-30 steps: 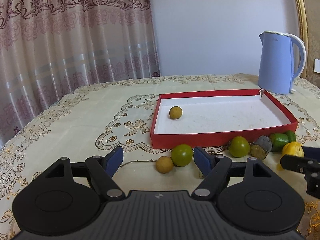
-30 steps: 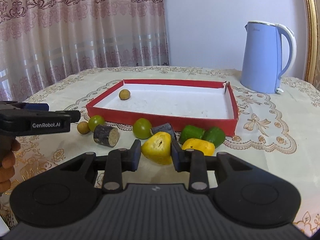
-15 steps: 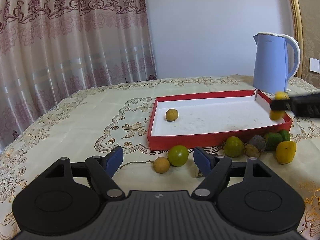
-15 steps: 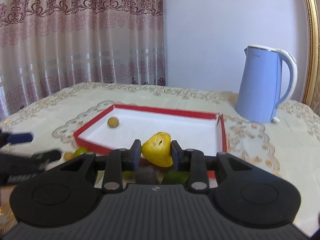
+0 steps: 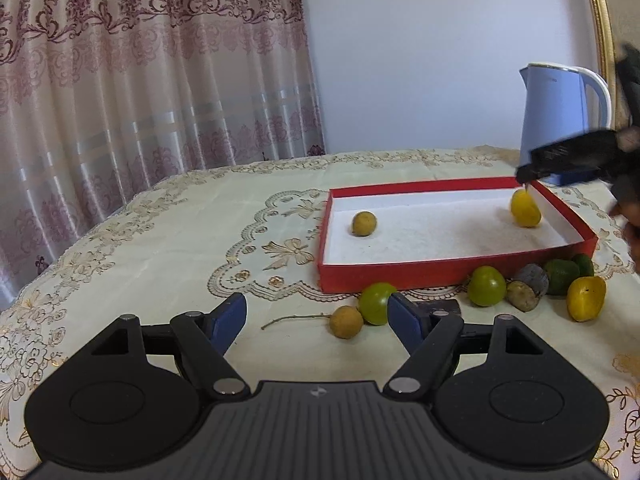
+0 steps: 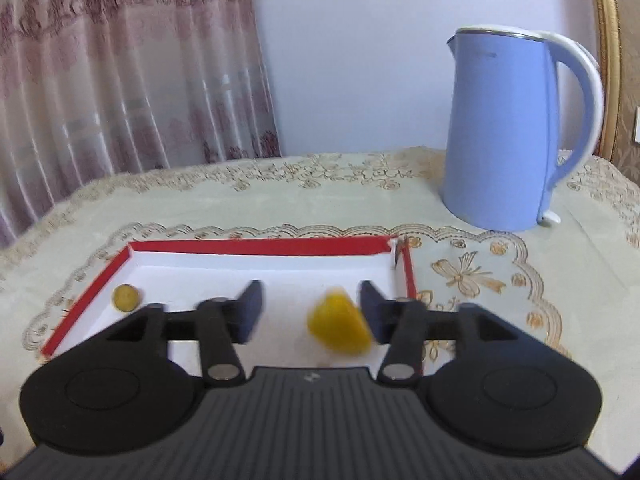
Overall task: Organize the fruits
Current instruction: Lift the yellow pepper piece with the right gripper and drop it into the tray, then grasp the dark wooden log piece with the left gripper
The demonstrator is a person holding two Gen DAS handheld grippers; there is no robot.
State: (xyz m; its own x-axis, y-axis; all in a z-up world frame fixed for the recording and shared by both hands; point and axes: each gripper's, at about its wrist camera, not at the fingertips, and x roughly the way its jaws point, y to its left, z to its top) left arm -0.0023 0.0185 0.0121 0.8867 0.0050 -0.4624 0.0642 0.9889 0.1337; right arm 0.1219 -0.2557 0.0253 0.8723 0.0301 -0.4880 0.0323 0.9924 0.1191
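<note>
A red tray (image 5: pixel 448 276) with a white floor holds a small brown fruit (image 5: pixel 364 223) at its left and a yellow fruit (image 5: pixel 525 208) at its right end. My right gripper (image 6: pixel 311 312) is open above the tray; the yellow fruit (image 6: pixel 339 330) lies blurred between its fingers, close to the right one. My left gripper (image 5: pixel 316 318) is open and empty, low over the cloth in front of the tray. Just past it lie a brown fruit with a stem (image 5: pixel 346 322) and a green fruit (image 5: pixel 376 303).
More fruit lies along the tray's front right: a green fruit (image 5: pixel 486 291), a dark cut piece (image 5: pixel 527 293), dark green fruits (image 5: pixel 562 277) and a yellow fruit (image 5: pixel 586 298). A blue kettle (image 6: pixel 508 128) stands behind the tray's right corner. The tablecloth (image 5: pixel 160 240) stretches left.
My right gripper carried the yellow fruit over the tray's right end and opened; the fruit now sits in the tray. My left gripper stayed open and drew back slightly.
</note>
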